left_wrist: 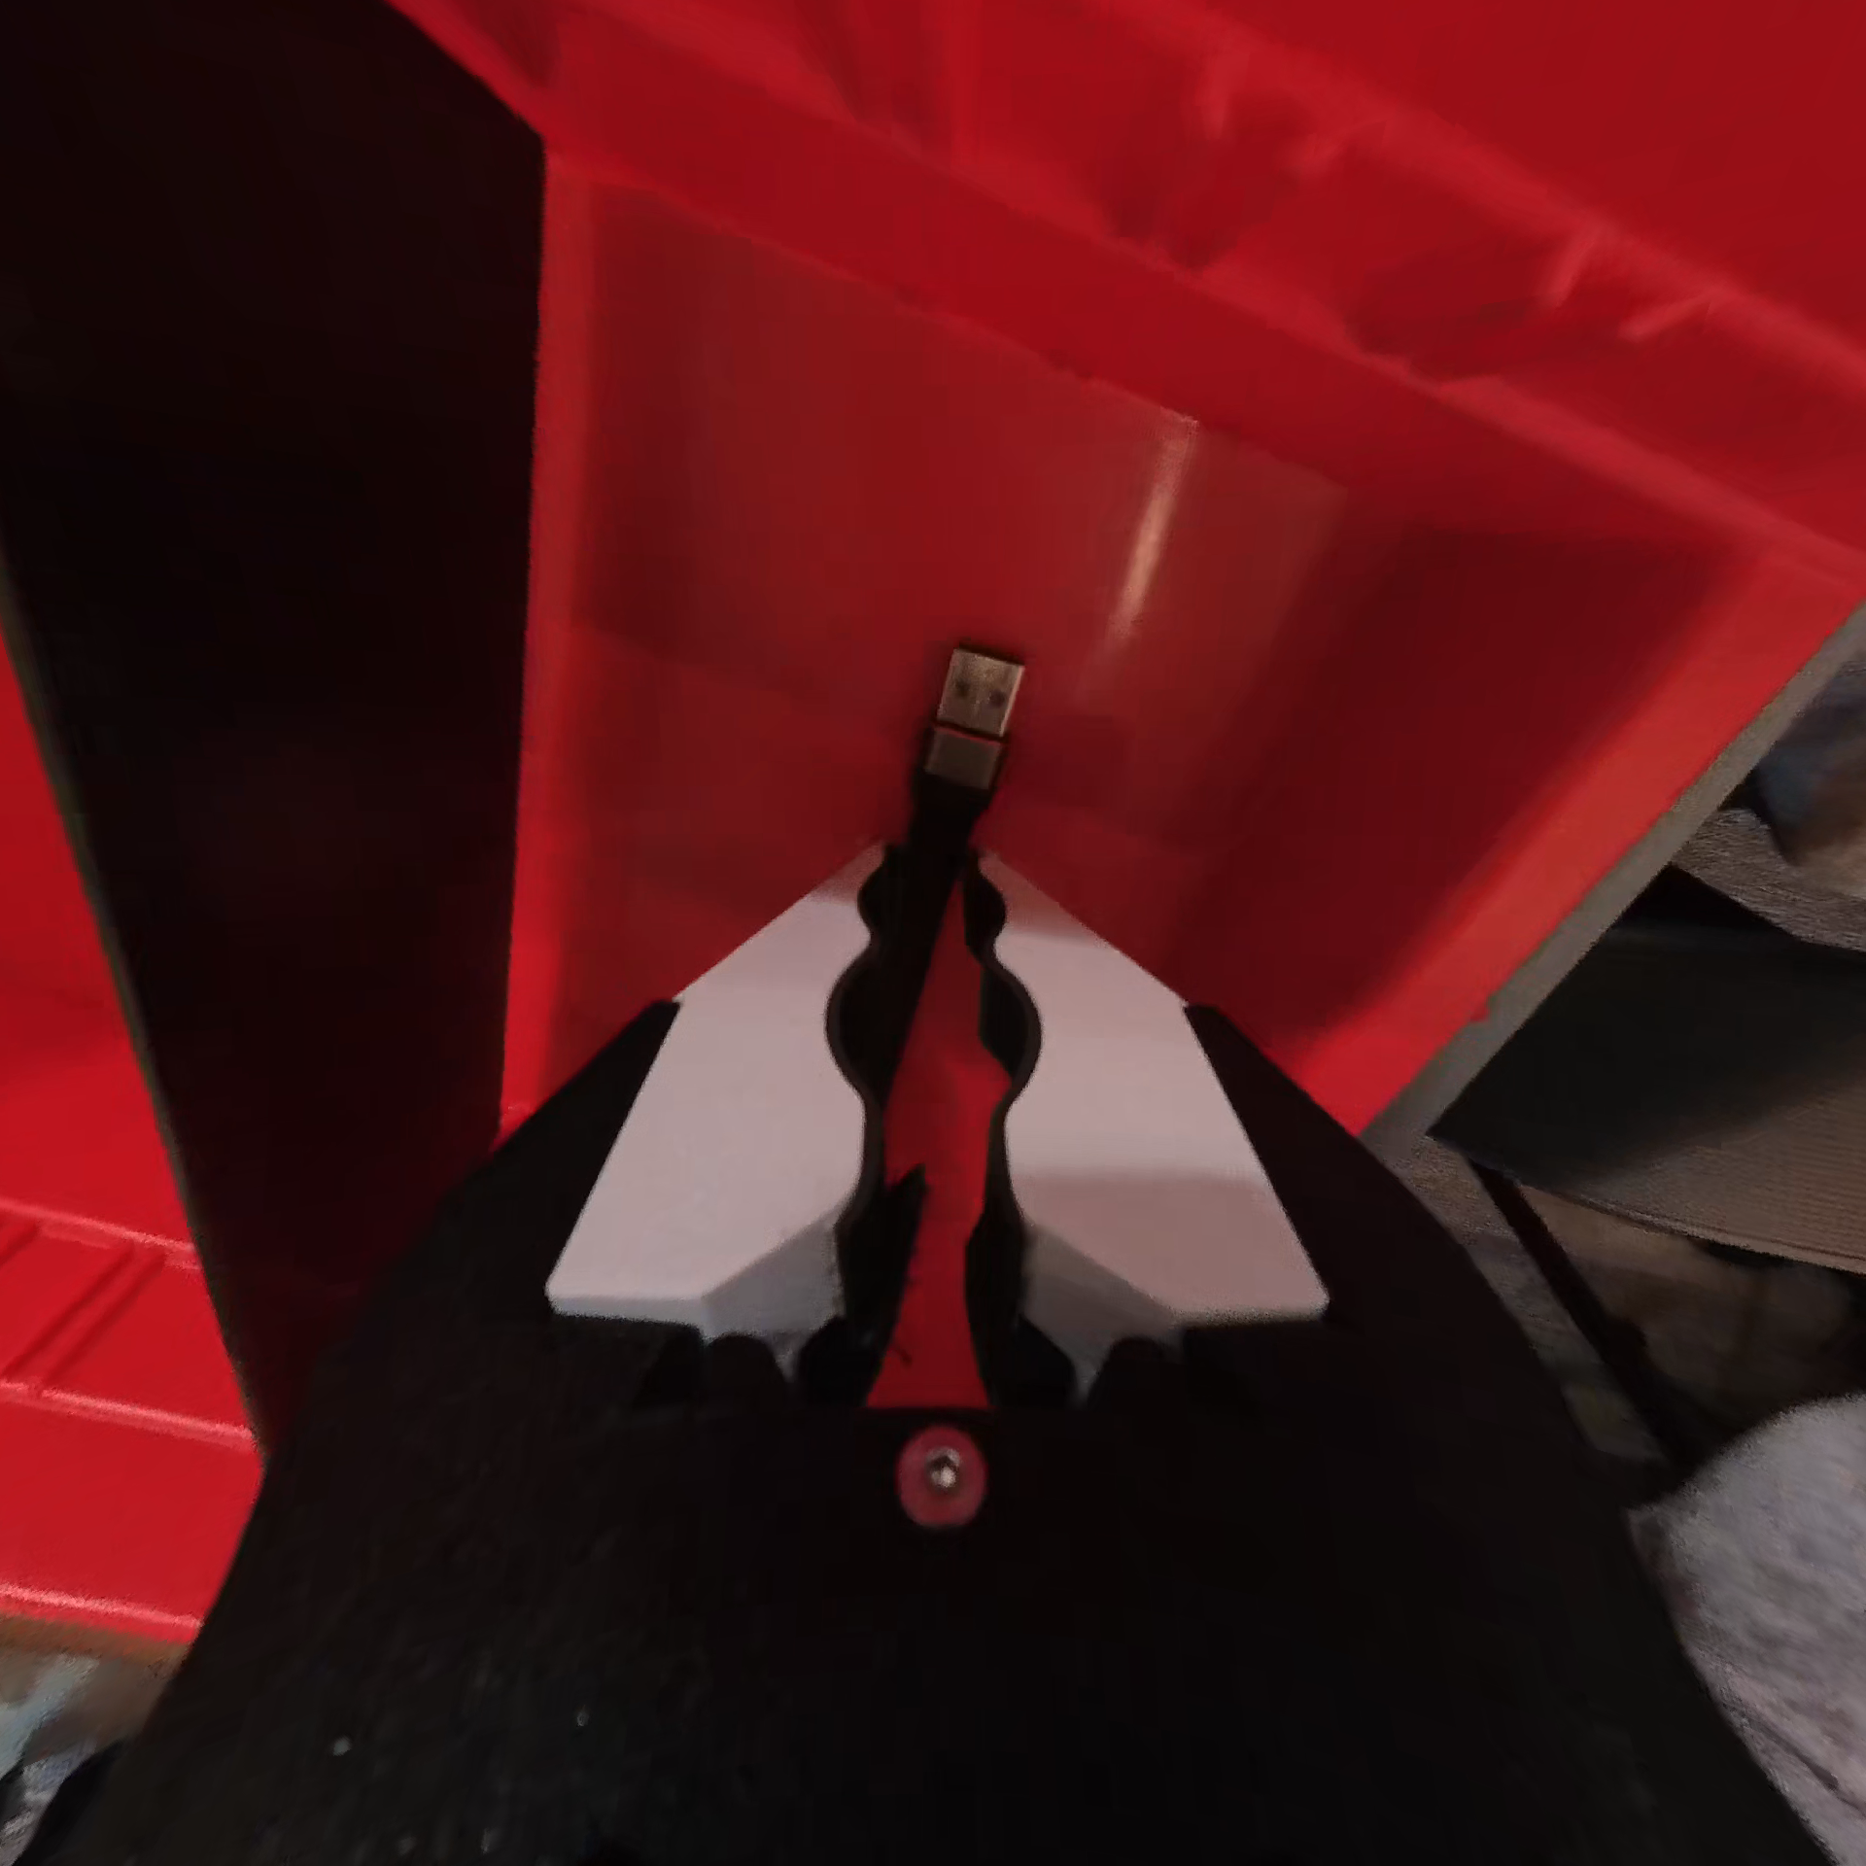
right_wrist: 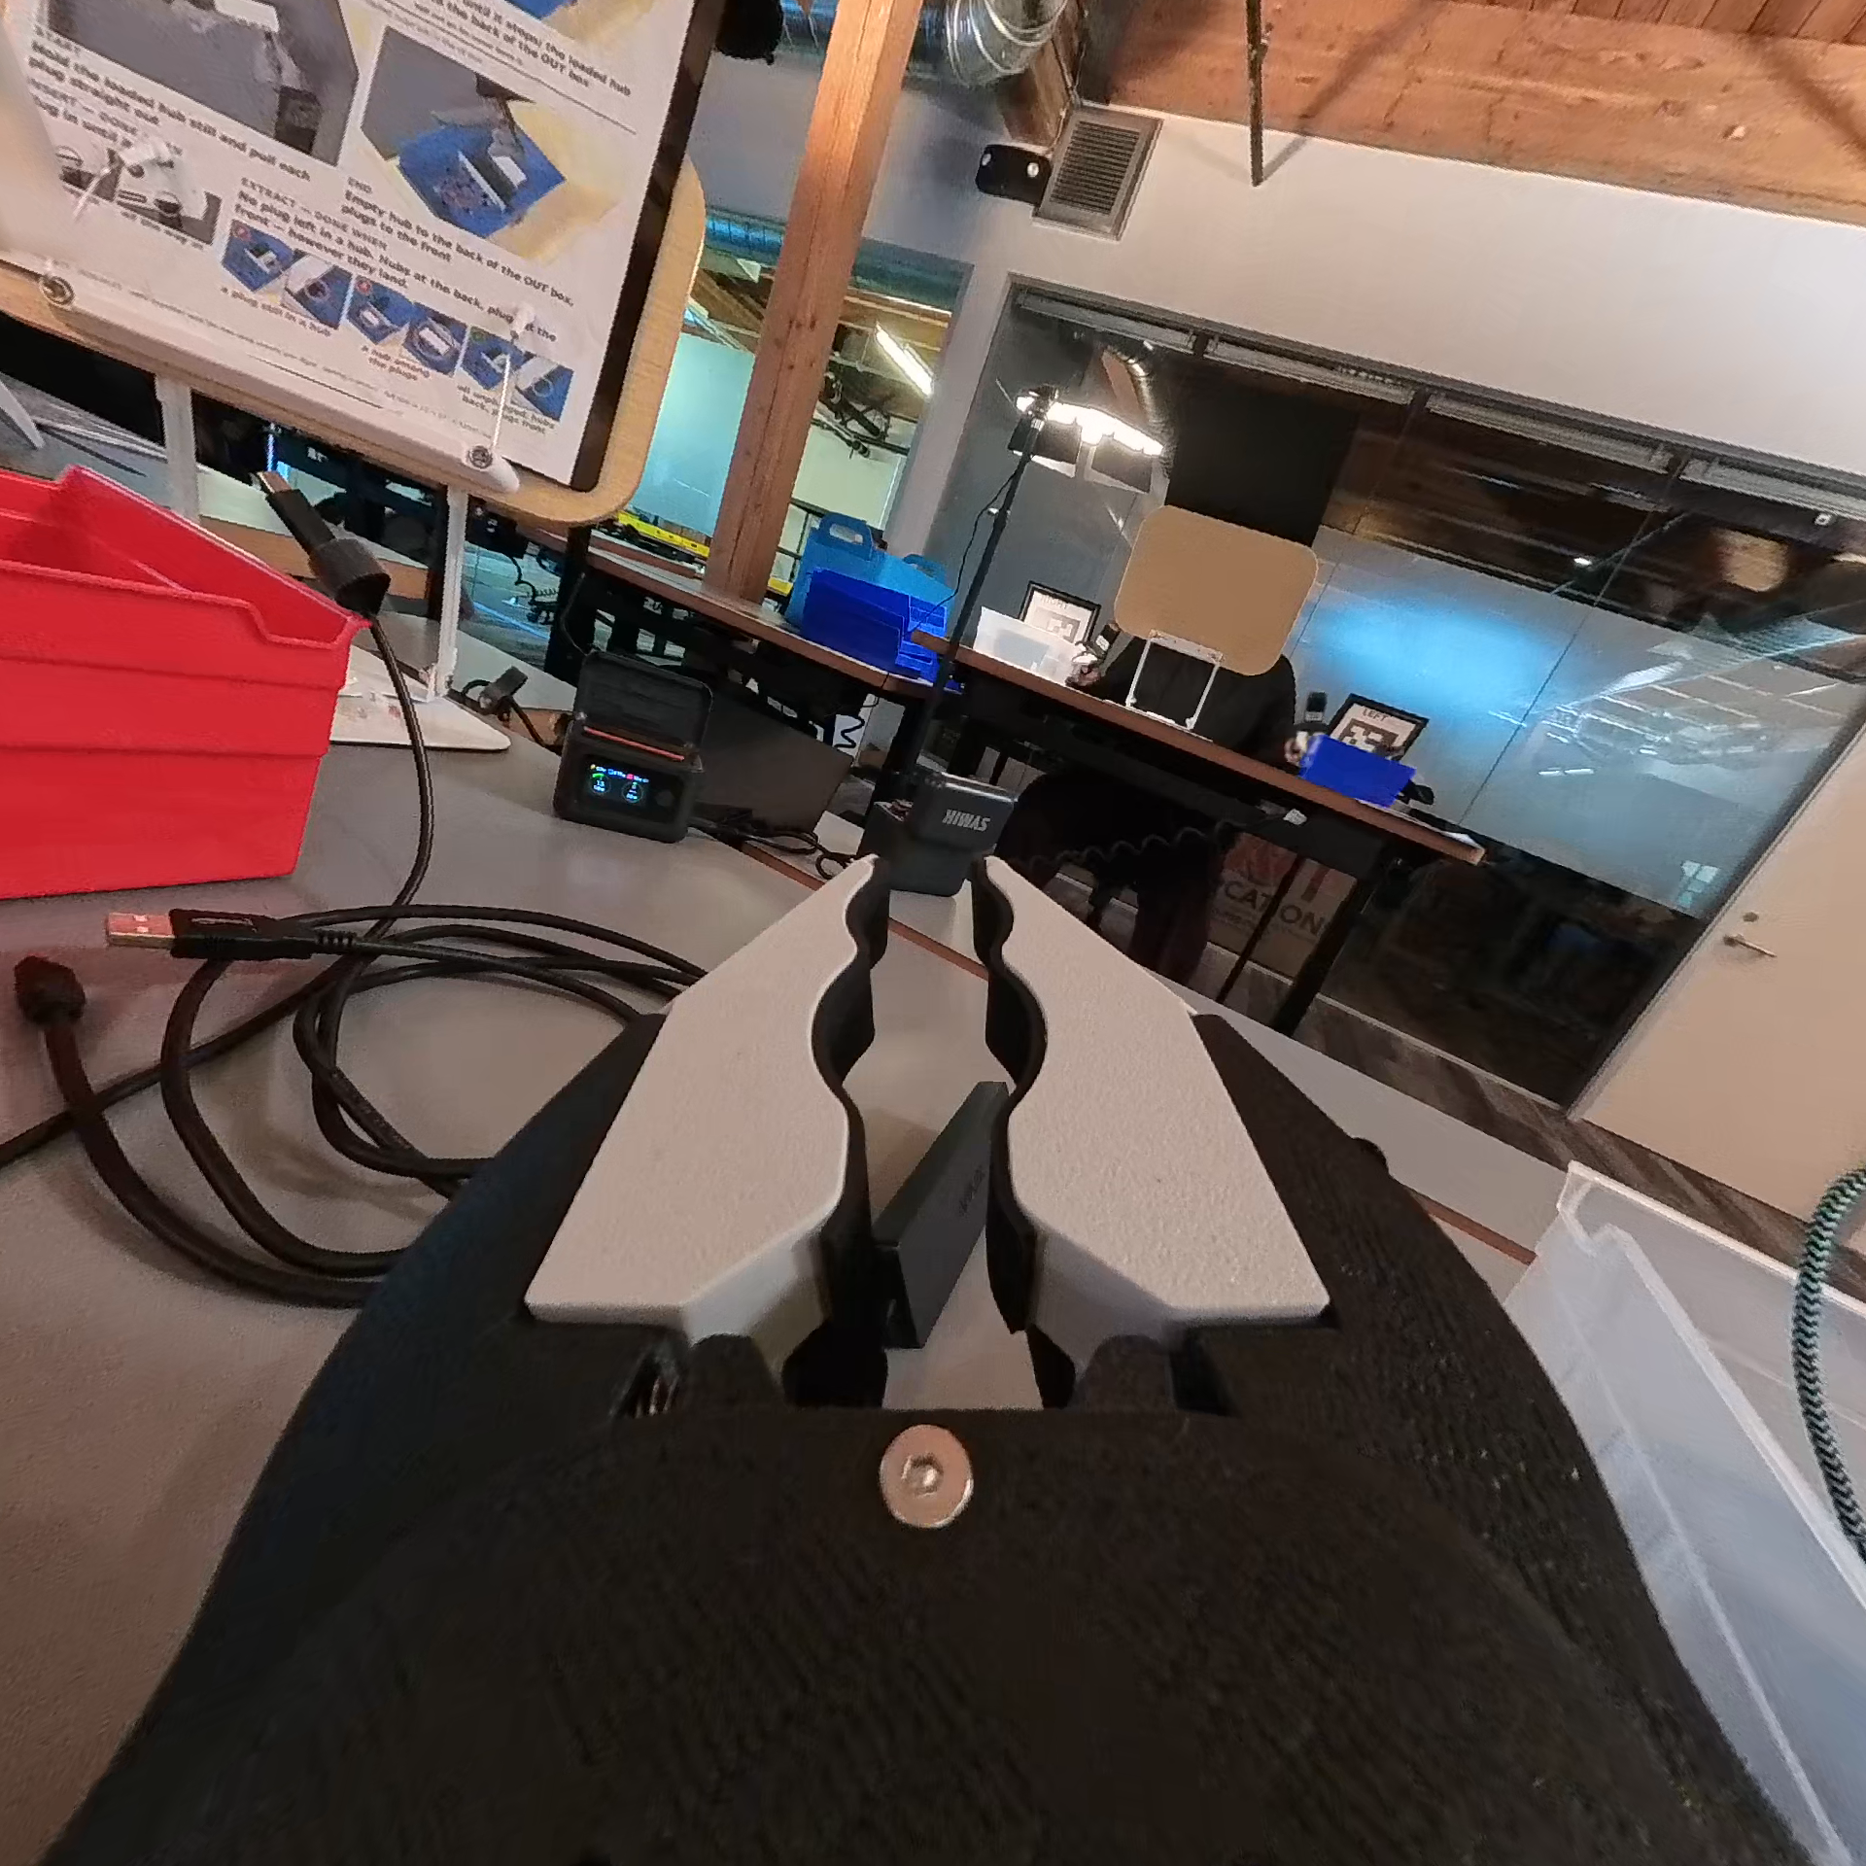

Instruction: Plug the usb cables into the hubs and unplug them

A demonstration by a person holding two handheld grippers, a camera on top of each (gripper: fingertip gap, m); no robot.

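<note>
In the left wrist view my left gripper (left_wrist: 931,858) is shut on a black USB cable (left_wrist: 939,808). Its silver plug (left_wrist: 981,695) sticks out past the fingertips over the inside of a red bin (left_wrist: 1363,656). In the right wrist view my right gripper (right_wrist: 929,878) holds a dark grey hub (right_wrist: 939,1212) deep between its fingers, above the grey table (right_wrist: 565,878). More black USB cables (right_wrist: 404,969) lie coiled on the table to the left, one with a bare plug (right_wrist: 141,929).
A red bin (right_wrist: 151,707) stands at the left. A clear plastic bin (right_wrist: 1666,1464) with a green braided cable (right_wrist: 1818,1363) is at the right. An instruction board (right_wrist: 353,202) and a small dark device with a screen (right_wrist: 626,767) stand behind. A person sits at a far table. Across from one pair of fingers to the other is roughly 40 cm.
</note>
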